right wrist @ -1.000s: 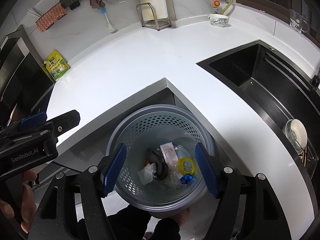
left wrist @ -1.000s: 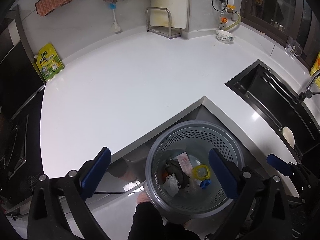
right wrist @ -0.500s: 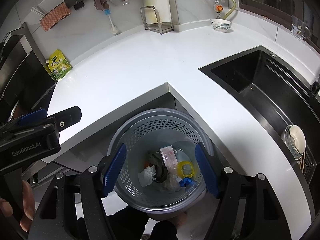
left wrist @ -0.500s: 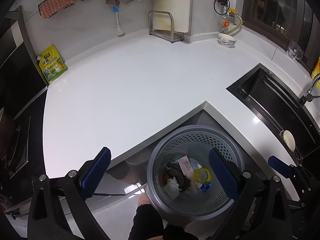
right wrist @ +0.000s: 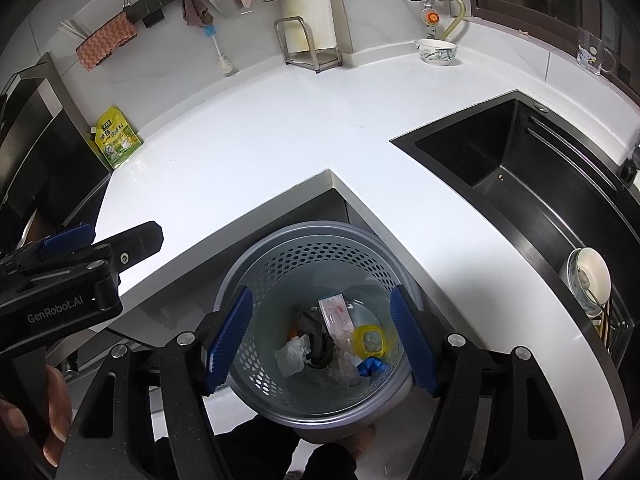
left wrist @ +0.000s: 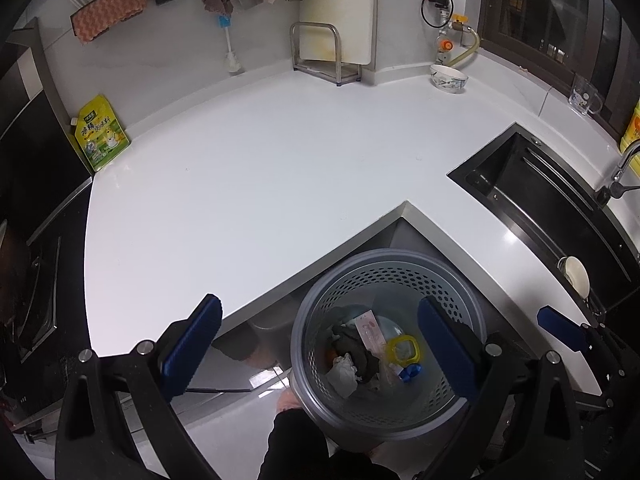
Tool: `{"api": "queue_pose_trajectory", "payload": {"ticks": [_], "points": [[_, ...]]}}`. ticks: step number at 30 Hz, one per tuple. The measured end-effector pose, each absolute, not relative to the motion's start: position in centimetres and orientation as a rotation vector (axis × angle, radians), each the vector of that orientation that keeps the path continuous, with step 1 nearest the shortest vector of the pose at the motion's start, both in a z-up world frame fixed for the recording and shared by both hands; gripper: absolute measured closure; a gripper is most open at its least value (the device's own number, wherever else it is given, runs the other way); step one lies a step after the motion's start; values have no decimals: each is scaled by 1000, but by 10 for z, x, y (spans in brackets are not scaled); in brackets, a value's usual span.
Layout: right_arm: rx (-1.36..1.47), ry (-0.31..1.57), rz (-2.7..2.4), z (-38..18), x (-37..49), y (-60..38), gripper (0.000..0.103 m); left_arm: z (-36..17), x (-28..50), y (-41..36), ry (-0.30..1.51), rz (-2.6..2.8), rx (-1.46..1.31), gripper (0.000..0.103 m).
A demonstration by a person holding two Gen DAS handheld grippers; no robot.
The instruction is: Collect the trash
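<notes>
A grey perforated trash bin [left wrist: 384,264] [right wrist: 316,232] stands on the floor in the inner corner of the white L-shaped counter [left wrist: 260,168] [right wrist: 248,148]. Inside lie a crumpled white tissue [left wrist: 342,372] [right wrist: 294,354], a dark scrap [right wrist: 316,332], a pink-white packet [left wrist: 370,330] [right wrist: 336,314], a yellow ring lid [left wrist: 404,350] [right wrist: 370,338] and a blue piece [left wrist: 410,372] [right wrist: 372,366]. My left gripper [left wrist: 320,352] is open and empty above the bin's left side. My right gripper [right wrist: 320,340] is open and empty, right over the bin. The left gripper also shows in the right wrist view [right wrist: 80,256].
A black sink [left wrist: 540,208] [right wrist: 520,168] is set in the counter at right, with a bowl [right wrist: 588,276] in it. A yellow-green pouch [left wrist: 100,132] [right wrist: 116,140] leans at the far left. A metal rack [left wrist: 320,52], a patterned bowl [left wrist: 448,76] and a glass mug [right wrist: 592,56] stand at the back.
Both grippers have risen and drawn back a little, so the bin looks smaller and lower in view. Both stay open and empty.
</notes>
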State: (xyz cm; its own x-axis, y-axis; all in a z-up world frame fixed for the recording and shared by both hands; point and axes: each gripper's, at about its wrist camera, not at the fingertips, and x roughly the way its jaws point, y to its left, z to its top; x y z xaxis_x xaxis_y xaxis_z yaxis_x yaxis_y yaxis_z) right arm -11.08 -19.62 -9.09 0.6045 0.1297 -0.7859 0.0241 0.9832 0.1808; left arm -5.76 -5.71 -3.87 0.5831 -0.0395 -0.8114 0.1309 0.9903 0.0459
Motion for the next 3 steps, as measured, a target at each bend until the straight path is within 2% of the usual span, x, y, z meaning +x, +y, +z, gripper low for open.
{"api": "queue_pose_trajectory", "payload": {"ticks": [3], "points": [[179,920,62,-91,-111,-196,35,-39,-58,-58,945,-98,110,7]]}}
